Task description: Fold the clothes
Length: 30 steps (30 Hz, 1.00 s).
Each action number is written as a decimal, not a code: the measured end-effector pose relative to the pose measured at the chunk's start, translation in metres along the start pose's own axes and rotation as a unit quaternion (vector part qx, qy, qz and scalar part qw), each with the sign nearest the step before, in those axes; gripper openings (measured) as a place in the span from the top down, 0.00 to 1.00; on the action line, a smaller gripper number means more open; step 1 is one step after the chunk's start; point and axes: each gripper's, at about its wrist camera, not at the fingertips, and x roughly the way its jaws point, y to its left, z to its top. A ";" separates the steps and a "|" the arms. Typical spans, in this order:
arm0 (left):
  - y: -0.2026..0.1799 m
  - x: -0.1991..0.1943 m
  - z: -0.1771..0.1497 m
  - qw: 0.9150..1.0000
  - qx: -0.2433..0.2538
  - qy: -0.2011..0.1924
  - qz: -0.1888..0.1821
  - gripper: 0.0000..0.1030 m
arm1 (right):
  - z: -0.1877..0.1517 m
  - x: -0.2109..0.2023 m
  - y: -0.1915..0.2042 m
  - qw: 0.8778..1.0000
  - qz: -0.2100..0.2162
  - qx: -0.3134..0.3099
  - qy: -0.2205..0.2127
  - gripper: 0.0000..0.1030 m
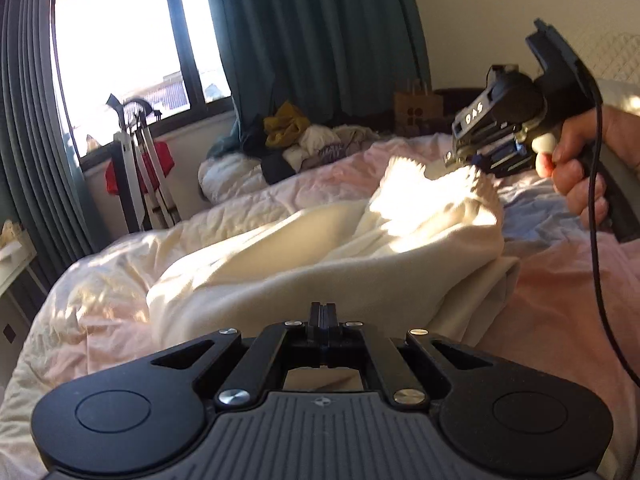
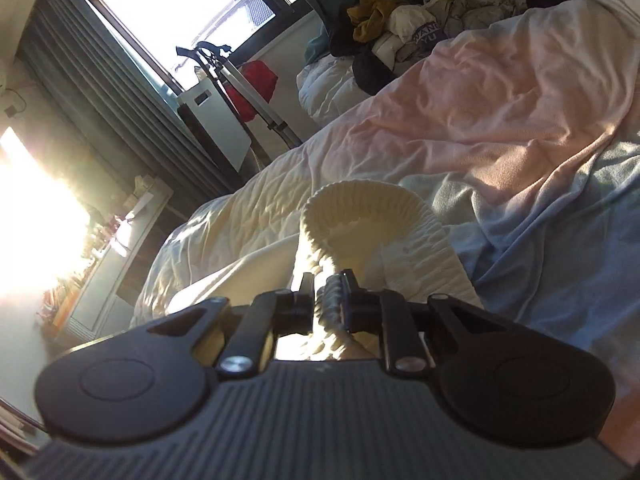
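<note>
A cream garment (image 1: 280,264) lies across the bed, its ribbed hem (image 2: 360,216) lifted into the sunlight. My right gripper (image 2: 328,294) is shut on that ribbed hem, with the bunched ribbing squeezed between its fingers. The left wrist view shows the same right gripper (image 1: 460,160) at the upper right, held by a hand (image 1: 576,176) and raising the hem off the bed. My left gripper (image 1: 325,312) is low at the garment's near edge. Its fingers are pressed together and no cloth shows between them.
The bed is covered by a rumpled pink duvet (image 2: 500,112) and a pale blue cloth (image 2: 540,248). A pile of clothes (image 1: 296,140) sits at the far side under teal curtains. A folding stand with a red item (image 1: 140,168) stands by the window. A black cable (image 1: 596,200) hangs at right.
</note>
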 end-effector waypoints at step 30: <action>0.109 -0.021 -0.023 0.948 -0.314 0.023 -0.049 0.46 | -0.046 -0.065 0.003 0.989 -0.122 0.028 -0.075 0.48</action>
